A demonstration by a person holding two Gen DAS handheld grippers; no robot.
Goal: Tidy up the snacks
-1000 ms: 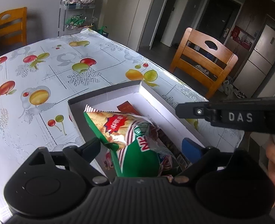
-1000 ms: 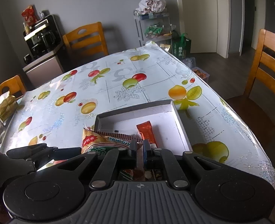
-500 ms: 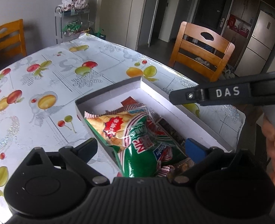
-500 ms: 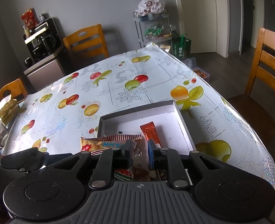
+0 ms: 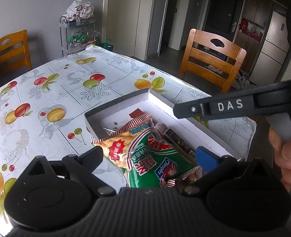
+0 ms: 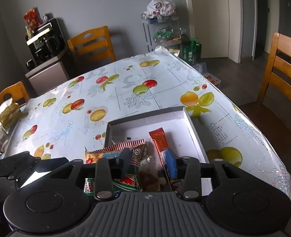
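A green snack bag (image 5: pixel 155 156) overhung the white box (image 5: pixel 186 122) on the worktop (image 5: pixel 52 98). The left tool (image 5: pixel 153 156) hung wide open; the right tool (image 6: pixel 148 163) had opened since, gripping nothing.

Left gripper (image 5: pixel 148 156) spread wide, green snack bag (image 5: pixel 145 152) overhanging white box (image 5: pixel 184 126)

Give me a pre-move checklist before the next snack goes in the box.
1. Left tool open: ok, fingers spread either side of the green bag, not gripping.
2. Right tool open: ok, gap between fingers, nothing pinched.
3. Green bag inside the box: not ok, its corner hangs over the left wall onto the table.
4. Orange bar inside box: ok, lying on the floor.
5. Free room in box: ok, far half is bare.
6. Next snack located: cannot tell, none visible on the table outside the box.
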